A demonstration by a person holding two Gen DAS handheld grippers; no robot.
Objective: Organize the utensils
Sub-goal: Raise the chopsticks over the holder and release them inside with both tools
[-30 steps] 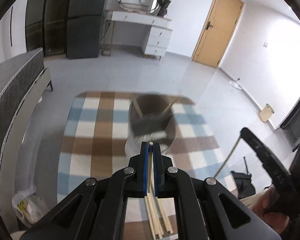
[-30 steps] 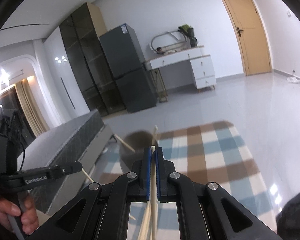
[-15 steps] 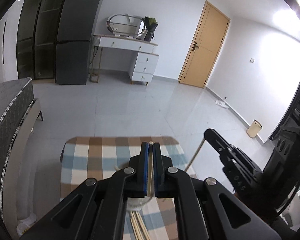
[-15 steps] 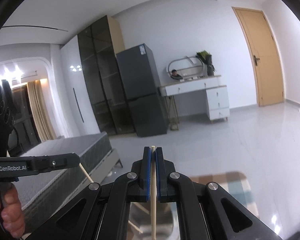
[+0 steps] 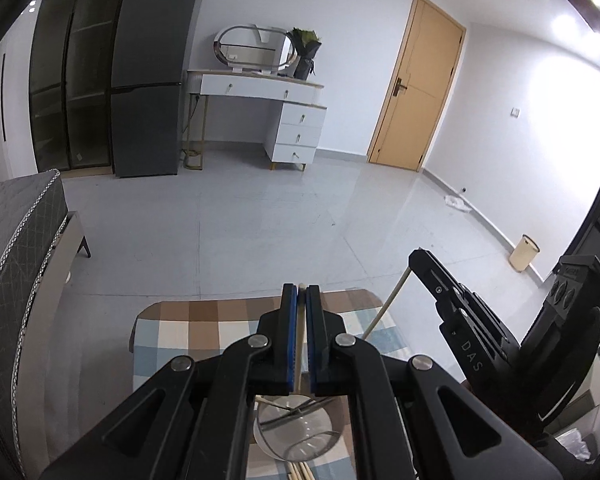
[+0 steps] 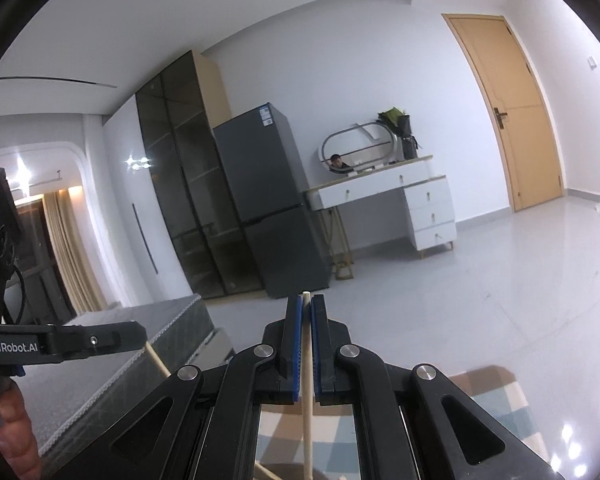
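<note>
Your left gripper [image 5: 301,292] and right gripper [image 6: 307,304] each clamp a pale wooden chopstick [image 5: 298,364], long axes steep; the clear glass cup [image 5: 300,428] sits directly below, nearest the left.

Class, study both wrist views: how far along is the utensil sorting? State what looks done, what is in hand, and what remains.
Done: at least one chopstick already leans inside the clear glass container on the checked cloth.

In hand: the left gripper and right gripper are each shut on a wooden chopstick, raised above the container.

Left: lowering both held chopsticks into the container. More sticks lie beside it, still loose.
</note>
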